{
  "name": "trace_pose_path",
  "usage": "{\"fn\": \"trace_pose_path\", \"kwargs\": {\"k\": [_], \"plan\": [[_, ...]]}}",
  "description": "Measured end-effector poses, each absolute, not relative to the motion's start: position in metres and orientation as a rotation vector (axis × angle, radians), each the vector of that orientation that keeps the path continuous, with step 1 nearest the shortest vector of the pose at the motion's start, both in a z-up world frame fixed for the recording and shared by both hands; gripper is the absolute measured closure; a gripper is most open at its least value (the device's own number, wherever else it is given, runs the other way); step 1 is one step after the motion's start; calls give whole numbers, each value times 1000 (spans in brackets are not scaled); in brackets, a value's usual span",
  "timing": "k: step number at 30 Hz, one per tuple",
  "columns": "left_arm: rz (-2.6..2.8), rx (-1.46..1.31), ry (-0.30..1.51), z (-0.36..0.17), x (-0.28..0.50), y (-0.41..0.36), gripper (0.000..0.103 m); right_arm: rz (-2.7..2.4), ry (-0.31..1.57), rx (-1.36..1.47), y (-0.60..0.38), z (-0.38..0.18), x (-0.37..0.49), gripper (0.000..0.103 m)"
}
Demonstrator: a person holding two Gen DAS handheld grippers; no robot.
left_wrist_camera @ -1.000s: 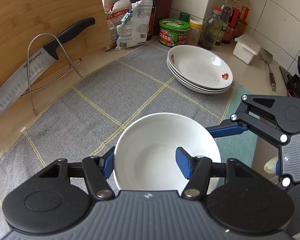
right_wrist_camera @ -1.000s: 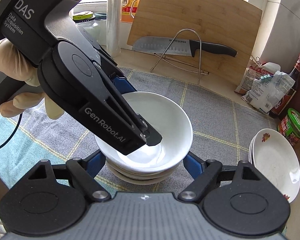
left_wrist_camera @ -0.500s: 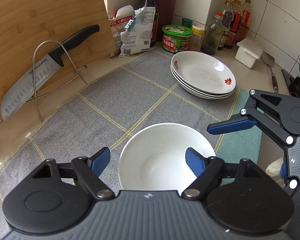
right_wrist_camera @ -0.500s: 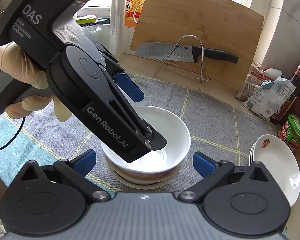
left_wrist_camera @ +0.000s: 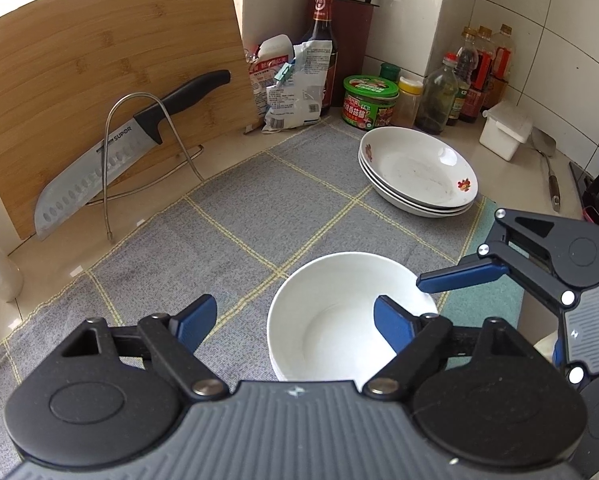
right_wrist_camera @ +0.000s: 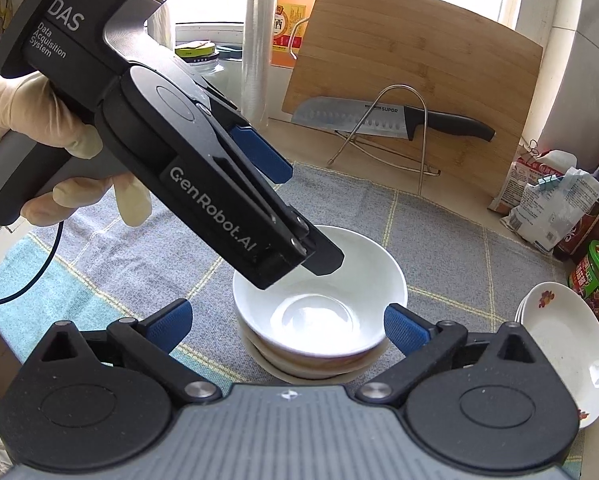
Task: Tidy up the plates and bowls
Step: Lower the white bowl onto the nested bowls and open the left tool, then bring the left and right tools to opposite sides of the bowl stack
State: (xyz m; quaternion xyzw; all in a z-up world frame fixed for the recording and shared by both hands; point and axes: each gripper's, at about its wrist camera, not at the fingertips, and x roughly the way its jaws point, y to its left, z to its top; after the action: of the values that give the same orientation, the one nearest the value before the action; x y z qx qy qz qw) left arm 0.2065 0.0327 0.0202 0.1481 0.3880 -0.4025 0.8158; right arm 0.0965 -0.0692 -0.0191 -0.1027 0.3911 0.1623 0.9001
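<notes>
- Bowls: the stack of plain white ceramic bowls (right_wrist_camera: 319,316) sits on the grey checked cloth (left_wrist_camera: 259,216), low and centre in the right wrist view, low and right of centre in the left.
- Left claw (left_wrist_camera: 295,322) has its blue pads spread wide, gripping nothing; one pad hangs over the top bowl's bowl-space, the other over cloth to the left.
- Right claw (right_wrist_camera: 285,326) is also spread apart and empty, its pads either side of the stack, apparently not touching.
- Stack of white flower-printed plates (left_wrist_camera: 419,172) lies upper right of the left view, beyond the bowls, well apart.
- By my reckoning, both piles look settled, and the right claw is nearer the plates.
</notes>
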Motion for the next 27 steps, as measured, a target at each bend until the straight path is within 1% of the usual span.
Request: {"fn": "trace_pose_path", "kwargs": {"k": [5,7,10,15,20,27], "plan": [[-854,283,805,24,201,46,17,322,796,-205,-69,-15,92,0],[-848,266,782,26,197,54,10,307,782,-210,-70,-12,89,0],[-860,236,755,27,190,66,10,274,778,-210,-75,-10,83,0],[-875,210,748,17,177,83,7,214,844,-206,-86,-22,77,0],[-846,218,779,1,166,88,6,221,915,-218,-99,-45,79,0],[-774,215,903,-32,150,70,6,317,992,-249,-120,-78,102,0]]}}
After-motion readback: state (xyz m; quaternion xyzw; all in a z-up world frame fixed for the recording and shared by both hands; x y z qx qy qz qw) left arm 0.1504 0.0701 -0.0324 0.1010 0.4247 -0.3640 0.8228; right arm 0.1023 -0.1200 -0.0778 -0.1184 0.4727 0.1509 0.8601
